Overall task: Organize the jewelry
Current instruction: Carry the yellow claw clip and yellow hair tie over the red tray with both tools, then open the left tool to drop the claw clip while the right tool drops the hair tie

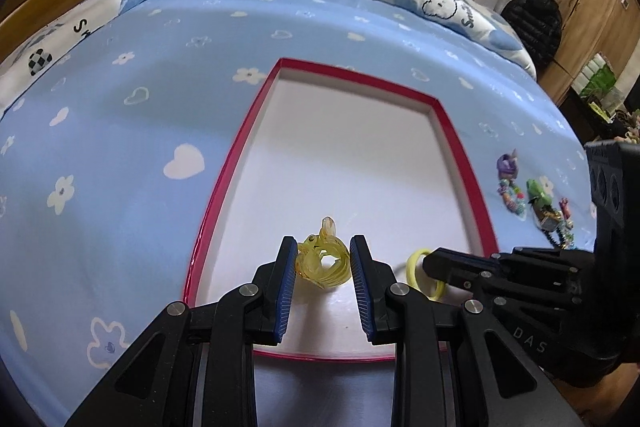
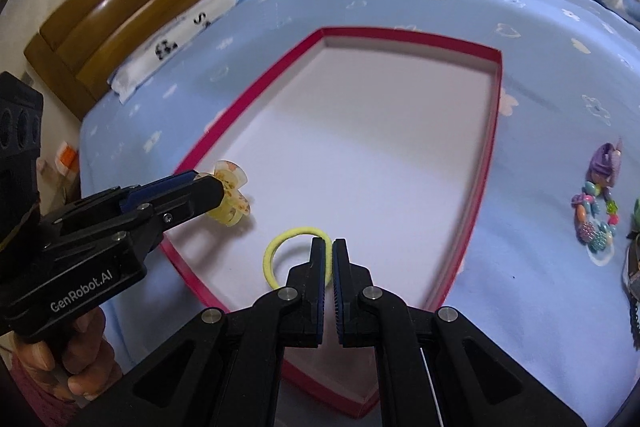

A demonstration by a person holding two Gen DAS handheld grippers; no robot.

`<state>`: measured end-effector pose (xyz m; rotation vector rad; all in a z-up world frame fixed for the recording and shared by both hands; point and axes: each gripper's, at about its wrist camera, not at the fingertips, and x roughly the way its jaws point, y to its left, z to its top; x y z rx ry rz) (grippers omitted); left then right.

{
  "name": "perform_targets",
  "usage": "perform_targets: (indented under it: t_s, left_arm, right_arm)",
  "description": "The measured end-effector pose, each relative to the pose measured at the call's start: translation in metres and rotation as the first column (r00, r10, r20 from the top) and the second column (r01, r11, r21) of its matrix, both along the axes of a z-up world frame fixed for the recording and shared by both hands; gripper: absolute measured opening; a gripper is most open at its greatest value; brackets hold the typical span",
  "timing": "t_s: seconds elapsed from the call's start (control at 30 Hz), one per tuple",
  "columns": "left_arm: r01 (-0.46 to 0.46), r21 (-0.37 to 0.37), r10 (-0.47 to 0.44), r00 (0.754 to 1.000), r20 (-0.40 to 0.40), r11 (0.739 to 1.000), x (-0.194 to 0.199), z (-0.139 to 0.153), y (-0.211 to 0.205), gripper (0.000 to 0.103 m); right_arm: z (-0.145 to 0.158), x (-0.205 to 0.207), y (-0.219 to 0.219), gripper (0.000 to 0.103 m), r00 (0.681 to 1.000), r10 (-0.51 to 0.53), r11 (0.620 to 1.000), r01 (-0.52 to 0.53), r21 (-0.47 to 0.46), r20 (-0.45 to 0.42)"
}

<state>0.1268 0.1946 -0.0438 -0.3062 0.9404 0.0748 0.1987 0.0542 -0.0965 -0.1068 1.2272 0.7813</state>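
Fingers of the left gripper (image 1: 323,259) pinch a translucent yellow plastic claw hair clip (image 1: 323,262), the right gripper (image 2: 329,259) clamps a yellow elastic hair tie (image 2: 280,251), both over the white-floored red-rimmed shallow box (image 1: 456,131), beaded trinkets (image 1: 536,199) beyond on blue bedsheet (image 1: 120,131).

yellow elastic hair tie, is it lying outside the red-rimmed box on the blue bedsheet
No, the yellow elastic hair tie is over the white floor of the red-rimmed box, pinched in the right gripper.

A blue bed sheet (image 1: 120,147) carries a red-rimmed tray (image 1: 224,183) under both jaws. Beaded trinkets (image 2: 596,211) lie right of them.
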Motion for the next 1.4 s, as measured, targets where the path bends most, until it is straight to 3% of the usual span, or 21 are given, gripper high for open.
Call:
perform_targets:
  t_s: [0.47,0.63,0.73,1.0,1.13,1.4]
  left_arm:
    - [0.006,0.041,-0.006,1.000,-0.013,0.999,0.008,-0.014,0.001,0.027]
    - [-0.005,0.038,0.005,1.000,-0.010,0.999,0.007,-0.013,0.003,0.030]
    - [-0.009,0.043,0.009,1.000,0.001,0.999,0.004,-0.009,0.003,0.038]
    - [-0.014,0.042,0.012,0.999,0.044,0.999,-0.011,0.007,-0.006,0.060]
    - [0.010,0.044,-0.013,0.998,0.066,0.999,-0.016,0.017,-0.019,0.065]
    - [0.078,0.034,-0.080,0.994,0.075,0.996,-0.009,0.032,-0.051,0.082]
  right_arm:
    - [-0.003,0.004,0.006,0.011,1.000,0.020,1.000,-0.020,-0.011,-0.011]
    - [0.002,0.003,0.001,0.026,1.000,-0.001,1.000,0.002,0.024,-0.018]
    - [0.009,0.003,-0.005,0.037,1.000,-0.021,0.998,0.022,0.056,-0.014]
    - [0.032,-0.001,-0.045,0.039,0.993,-0.118,0.987,0.115,0.116,0.017]
    - [0.038,-0.002,-0.075,0.039,0.982,-0.185,0.975,0.181,0.131,0.024]
    - [0.048,0.000,-0.142,0.042,0.942,-0.333,0.937,0.325,0.129,0.043]
